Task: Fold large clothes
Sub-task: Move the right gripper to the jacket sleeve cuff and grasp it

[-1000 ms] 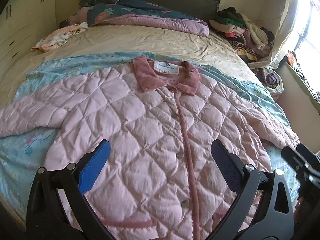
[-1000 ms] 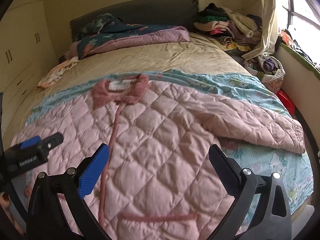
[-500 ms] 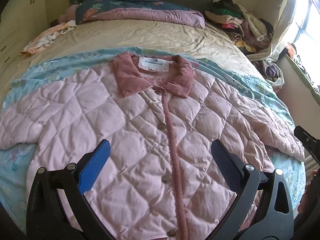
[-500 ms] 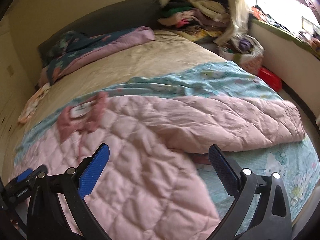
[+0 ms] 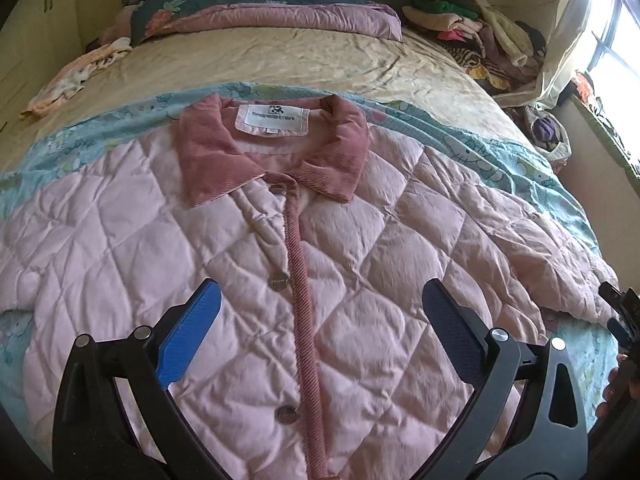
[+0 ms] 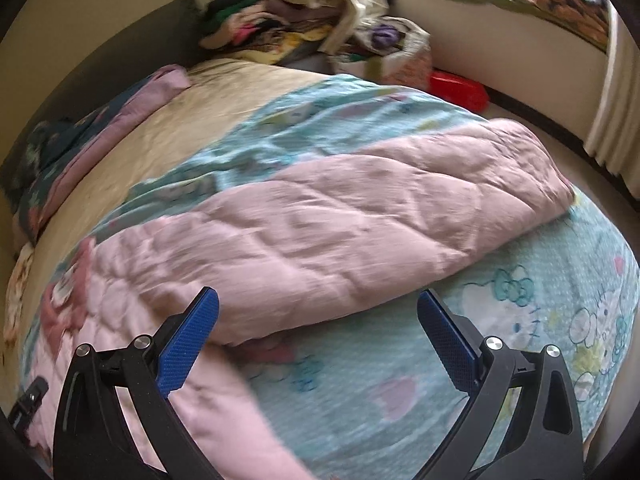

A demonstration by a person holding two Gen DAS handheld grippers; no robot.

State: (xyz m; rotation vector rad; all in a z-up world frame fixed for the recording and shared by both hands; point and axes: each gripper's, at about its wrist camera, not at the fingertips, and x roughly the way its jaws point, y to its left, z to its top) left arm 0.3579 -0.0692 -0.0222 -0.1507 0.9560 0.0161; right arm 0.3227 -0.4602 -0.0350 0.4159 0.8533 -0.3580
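A pink quilted jacket (image 5: 168, 264) lies front-up and buttoned on a bed, its darker corduroy collar (image 5: 272, 152) toward the headboard. My left gripper (image 5: 320, 312) hovers open over the chest, straddling the button placket (image 5: 300, 280), with nothing held. In the right wrist view the jacket's right sleeve (image 6: 360, 220) stretches out across the light-blue cartoon blanket (image 6: 520, 320). My right gripper (image 6: 318, 316) hangs open just above the sleeve's lower edge, empty. The right gripper's tip (image 5: 620, 308) shows at the far right of the left wrist view. The hem is out of frame.
A folded purple and floral quilt (image 5: 256, 12) lies at the headboard. A clothes pile (image 5: 480, 36) fills the far right corner, a small pale garment (image 5: 76, 76) the far left. A red box (image 6: 460, 88) and bags sit on the floor by the window wall.
My left gripper has moved forward up the jacket toward the collar. My right gripper has swung right, from over the jacket body to over the outstretched right sleeve.
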